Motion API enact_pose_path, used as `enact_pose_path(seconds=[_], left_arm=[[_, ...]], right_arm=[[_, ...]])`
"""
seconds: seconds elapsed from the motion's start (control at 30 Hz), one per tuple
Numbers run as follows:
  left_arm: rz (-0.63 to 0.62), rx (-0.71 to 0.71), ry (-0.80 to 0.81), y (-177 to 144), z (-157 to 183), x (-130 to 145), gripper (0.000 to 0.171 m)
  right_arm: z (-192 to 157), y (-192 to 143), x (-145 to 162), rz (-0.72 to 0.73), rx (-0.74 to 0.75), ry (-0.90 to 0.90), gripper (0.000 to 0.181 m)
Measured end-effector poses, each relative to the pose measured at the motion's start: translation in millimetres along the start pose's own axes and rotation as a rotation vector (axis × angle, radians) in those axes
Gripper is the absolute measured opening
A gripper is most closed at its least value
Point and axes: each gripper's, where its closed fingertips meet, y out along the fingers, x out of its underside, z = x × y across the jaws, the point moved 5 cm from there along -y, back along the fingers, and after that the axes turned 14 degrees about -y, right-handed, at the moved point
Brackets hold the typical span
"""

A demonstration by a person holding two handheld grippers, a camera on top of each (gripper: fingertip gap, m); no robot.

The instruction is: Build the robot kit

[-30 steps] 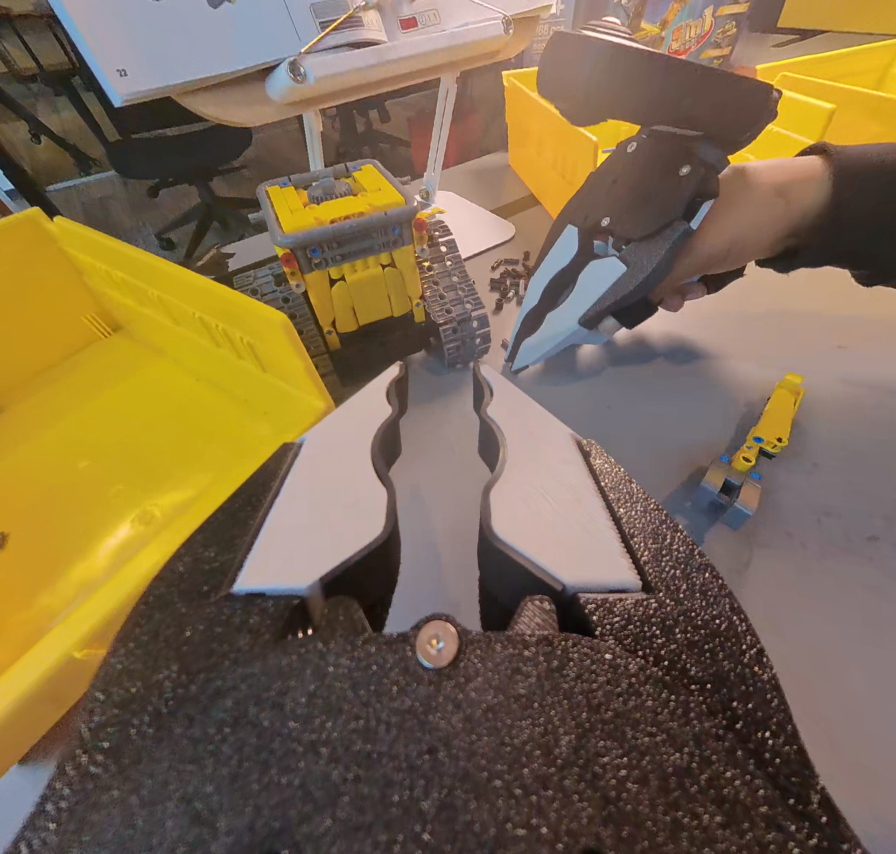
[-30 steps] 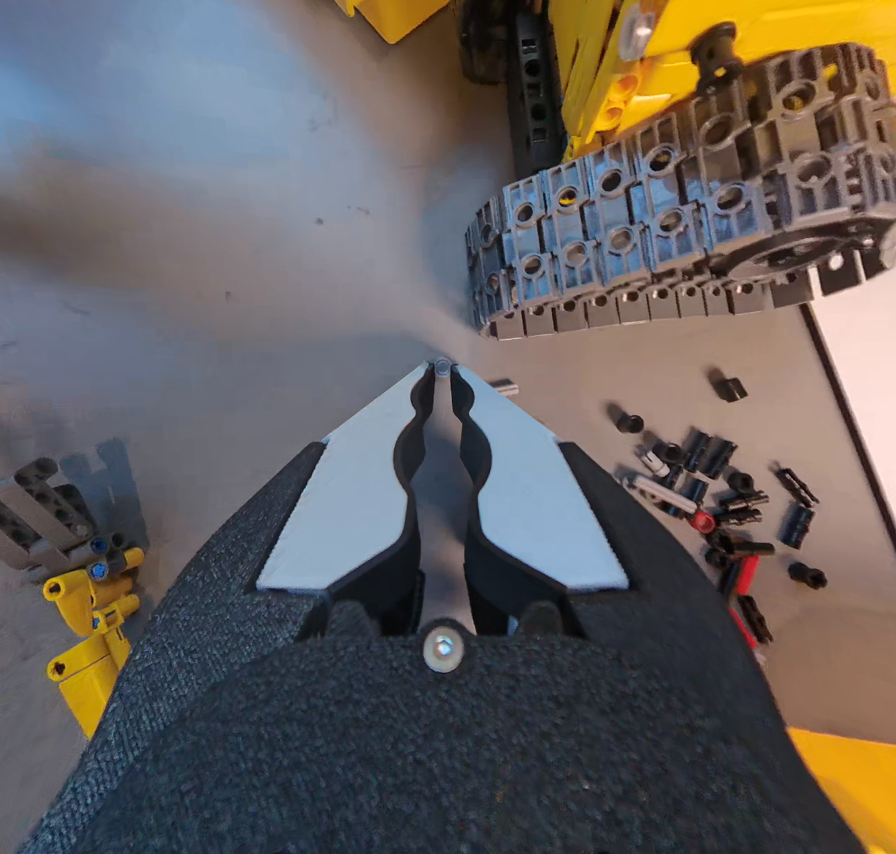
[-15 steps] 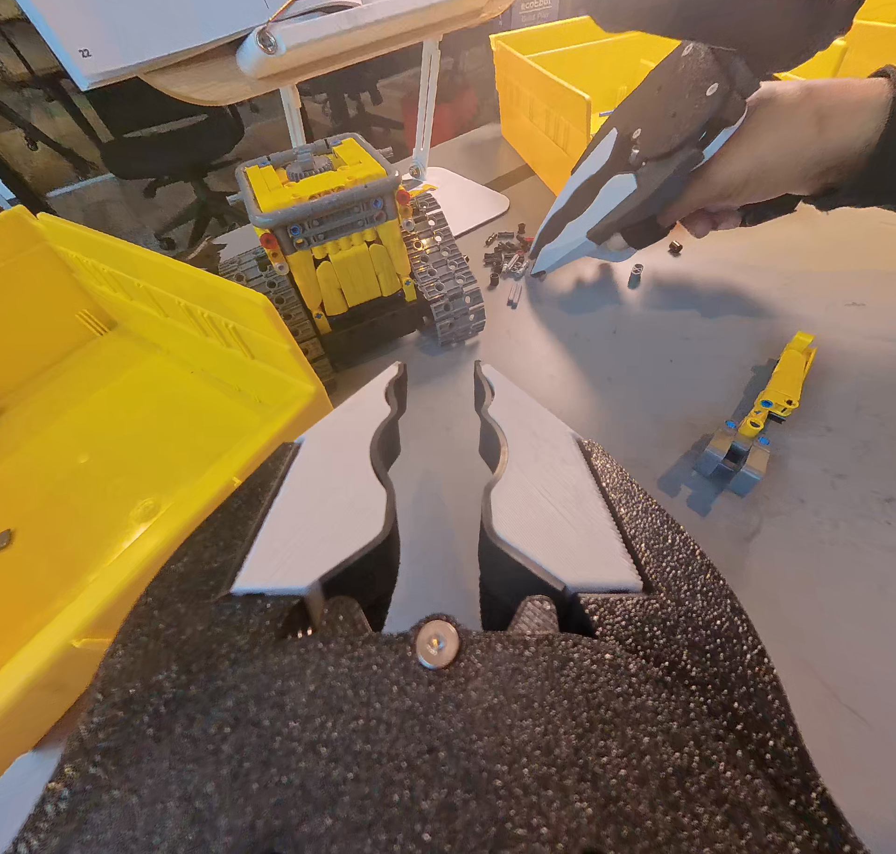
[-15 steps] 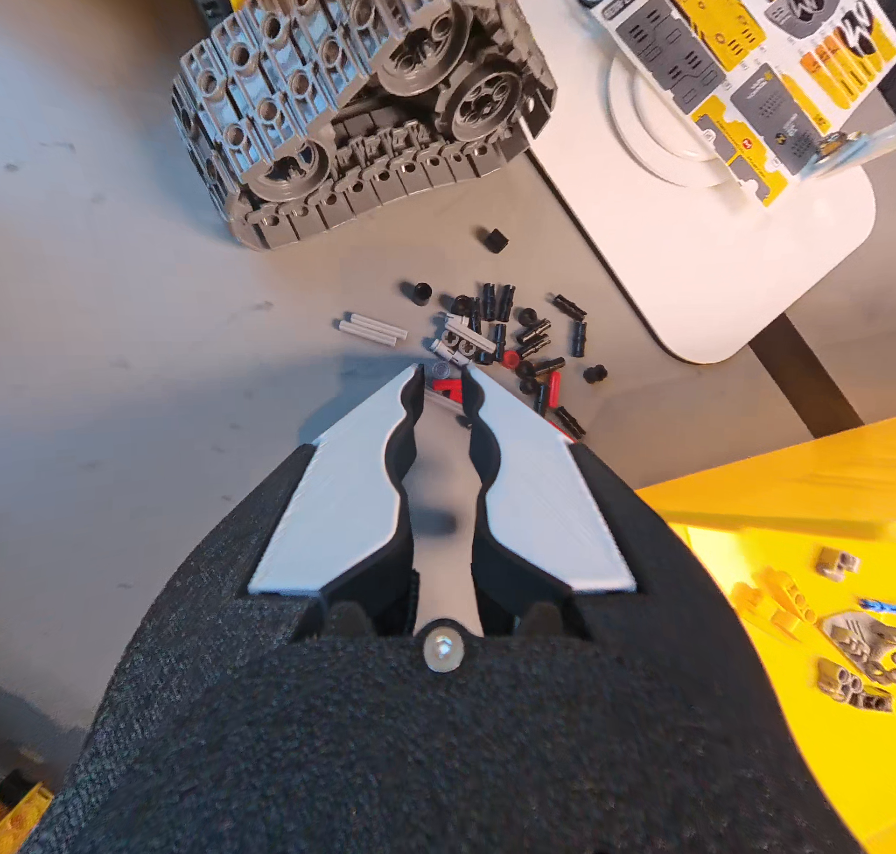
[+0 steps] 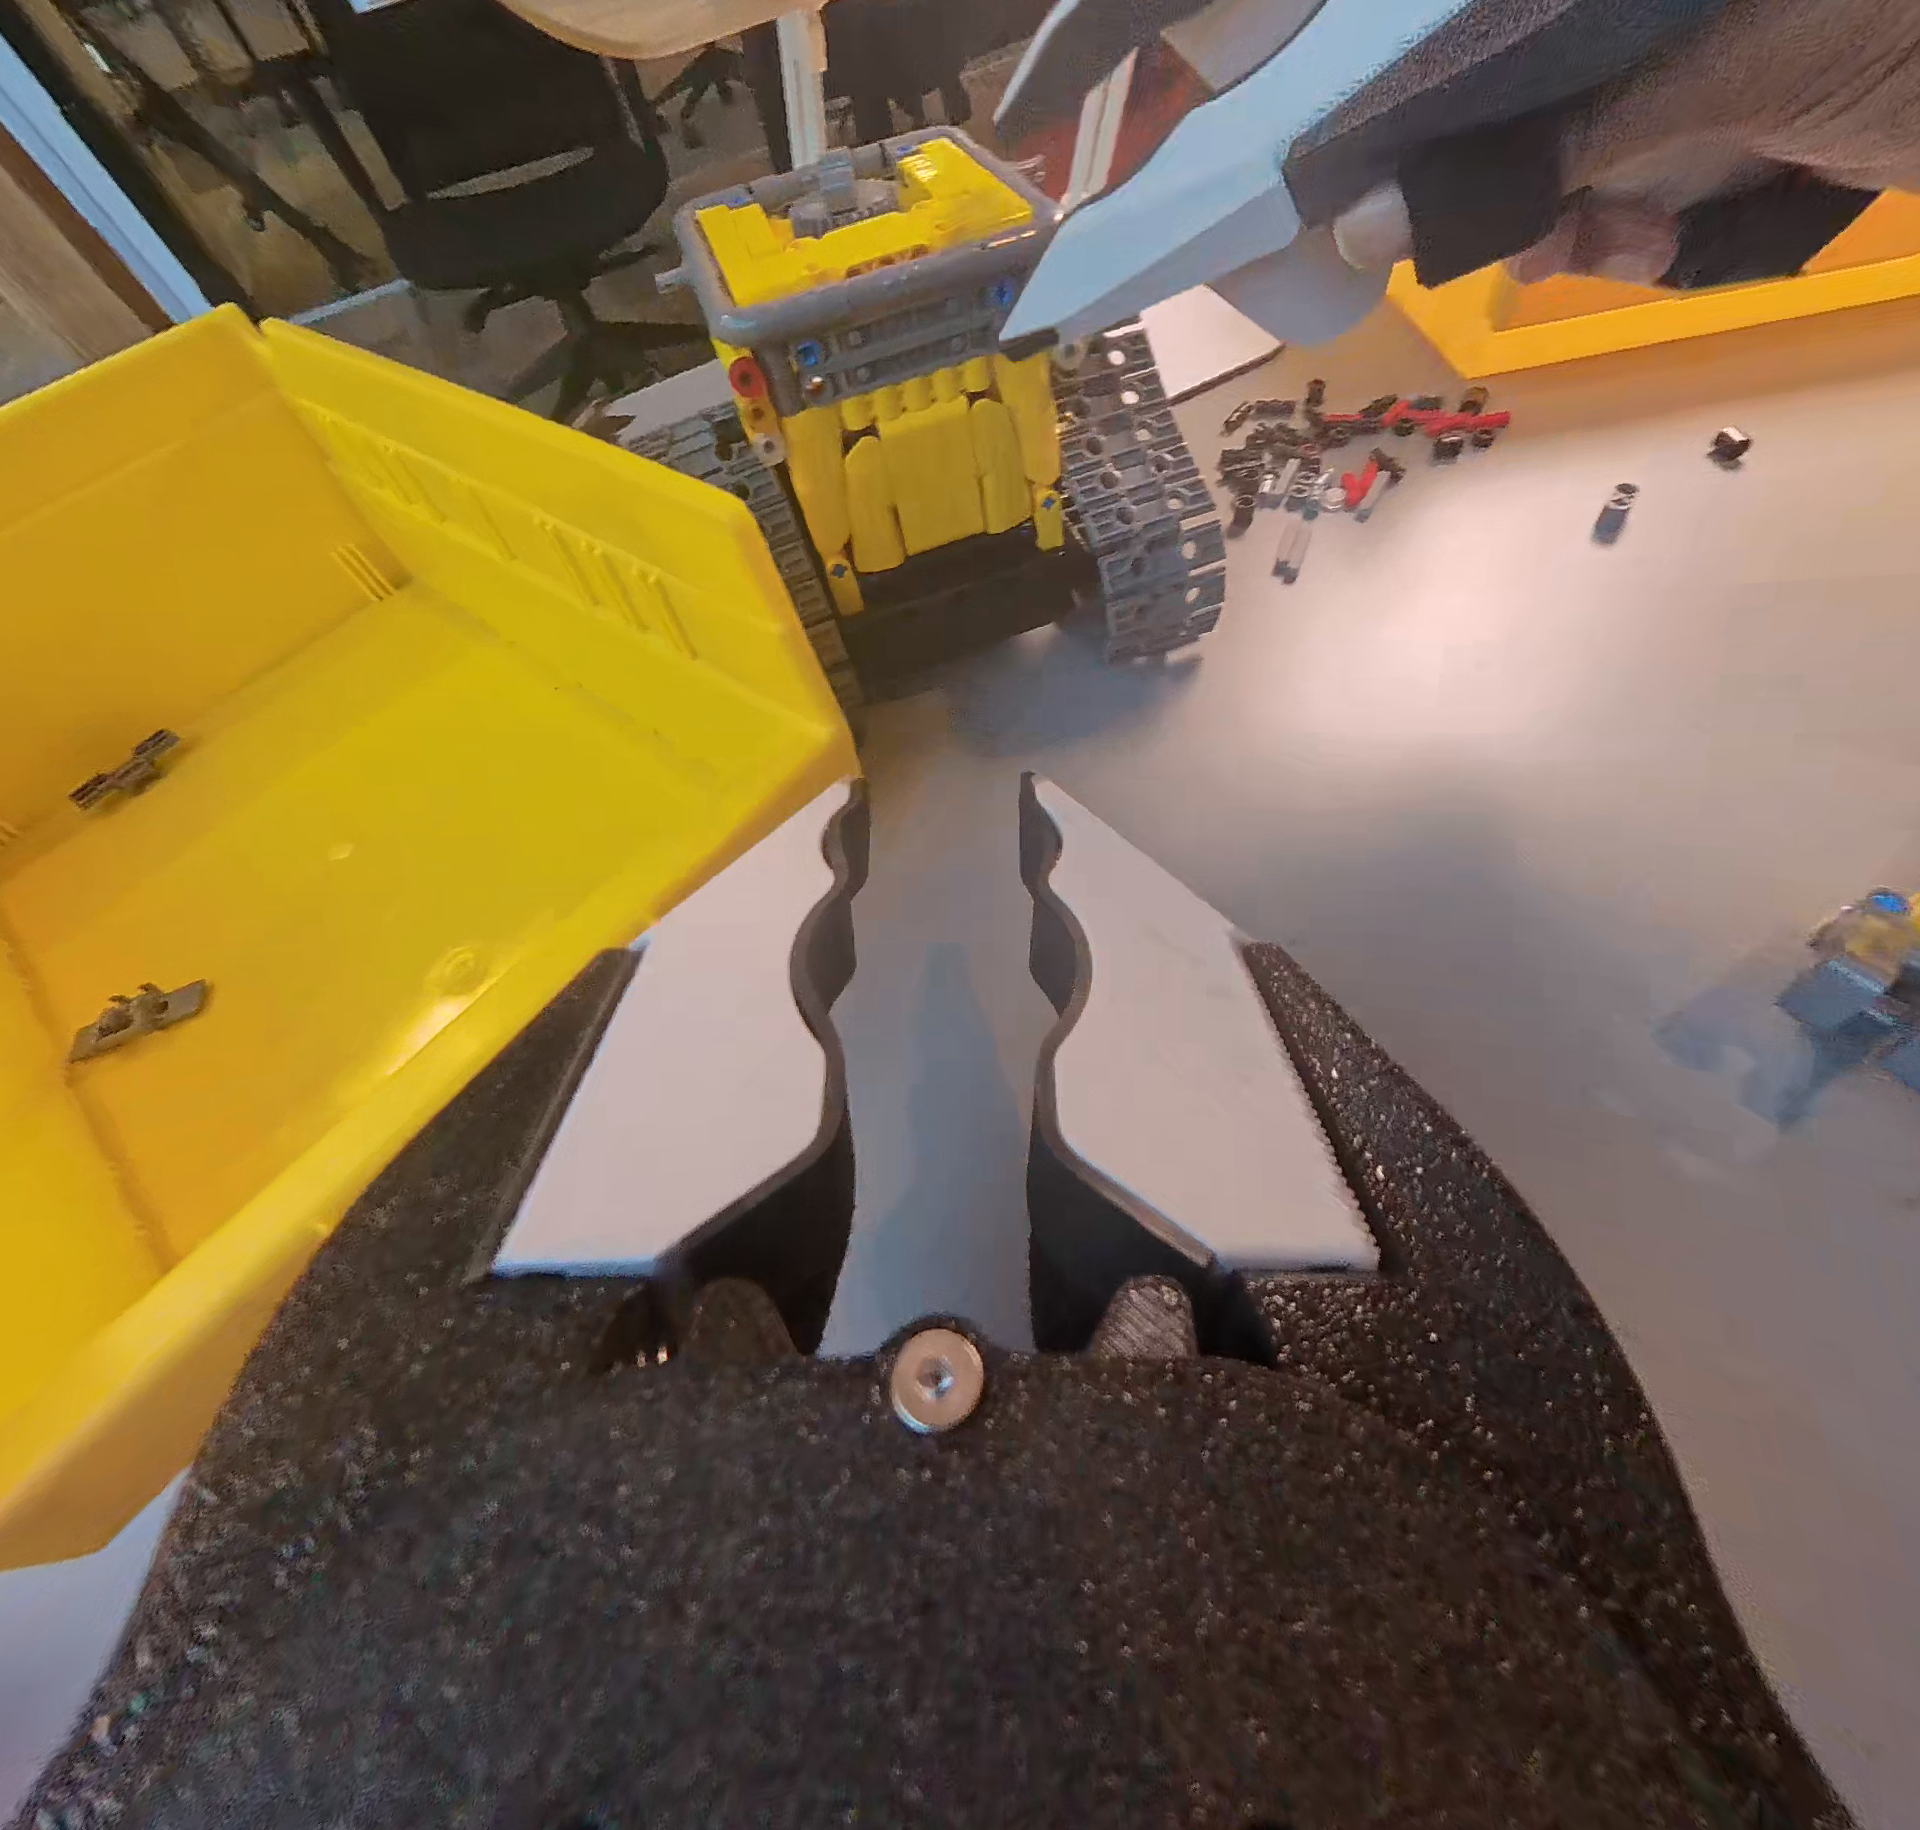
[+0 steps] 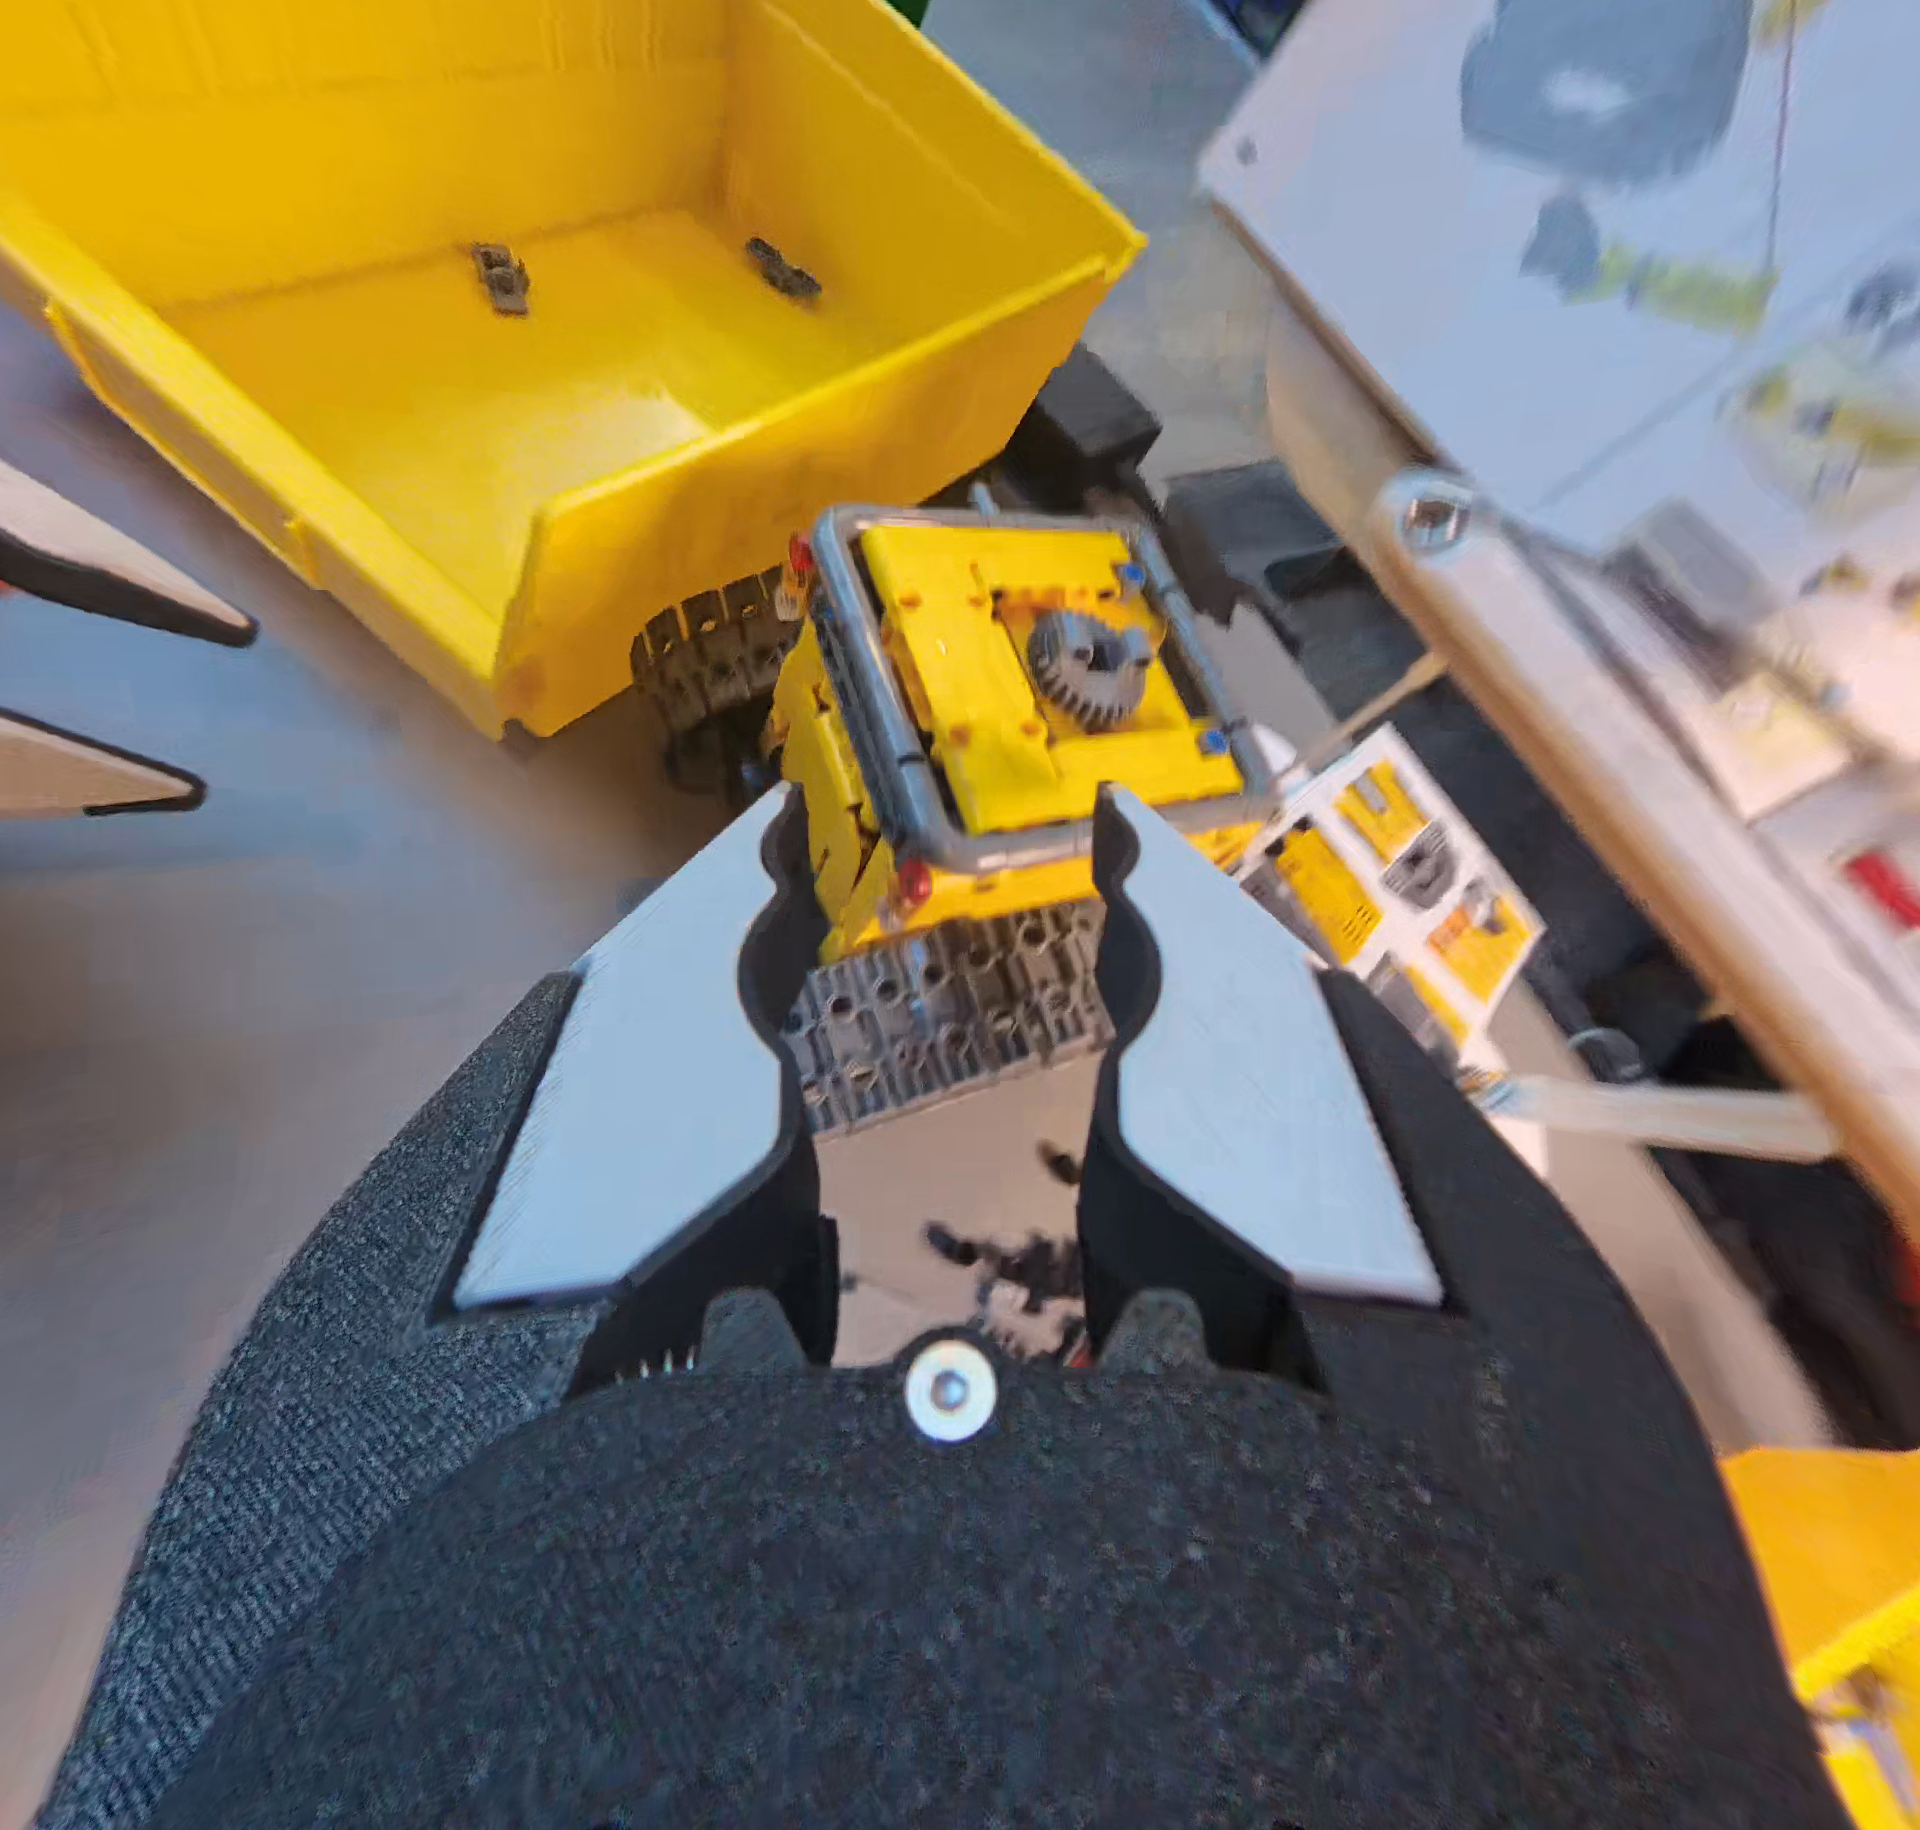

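Hovering over a yellow and grey brick-built tracked vehicle (image 6: 997, 772) on the grey tabletop (image 5: 1455, 762), the right gripper (image 6: 940, 809) has its jaws spread wide and grasps nothing, the tips framing the model's top corner with its grey gear. The left gripper (image 5: 940, 793) is likewise released and empty, low over bare table just beside a yellow plastic bin (image 5: 343, 700) holding two small grey pieces. Scattered black, red and grey pins (image 5: 1340, 450) lie right of the vehicle; a blurred yellow-grey sub-assembly (image 5: 1860, 970) sits well apart.
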Motion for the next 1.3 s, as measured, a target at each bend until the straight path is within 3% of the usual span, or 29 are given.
enact_pose_path(seconds=[0.07,0.13,0.23,0.47,0.6,0.83,1.0,1.13,1.3], left_arm=[[0.004,-0.043,0.014,0,-8,0,0.028],[0.008,-0.076,0.028,0,-14,-1,0.029],[-0.013,-0.125,0.052,2,-24,2,0.029],[-0.081,-0.206,0.033,9,-46,10,0.023],[-0.074,-0.255,0.002,4,-60,10,0.017],[-0.043,-0.246,-0.09,-1,-68,8,0.023],[0.1,-0.041,-0.124,-12,-42,-14,0.026],[0.135,0.219,-0.218,-17,-20,-22,0.037],[0.058,0.438,-0.251,-11,10,-14,0.062]], right_arm=[[-1,7,-11,-0.003,0.055,-0.176,0.045],[-7,13,-11,-0.041,0.054,-0.331,0.018],[-10,9,-13,-0.009,0.025,-0.442,0.006],[-20,-17,-6,0.176,-0.177,-0.624,0.006],[-27,-34,-2,0.275,-0.264,-0.626,0.006],[-46,-50,-8,0.375,-0.382,-0.614,0.006],[-67,-79,-7,0.432,-0.506,-0.644,0.007],[-55,-103,18,0.358,-0.51,-0.61,0.008],[-33,-131,44,0.305,-0.435,-0.323,0.021]])
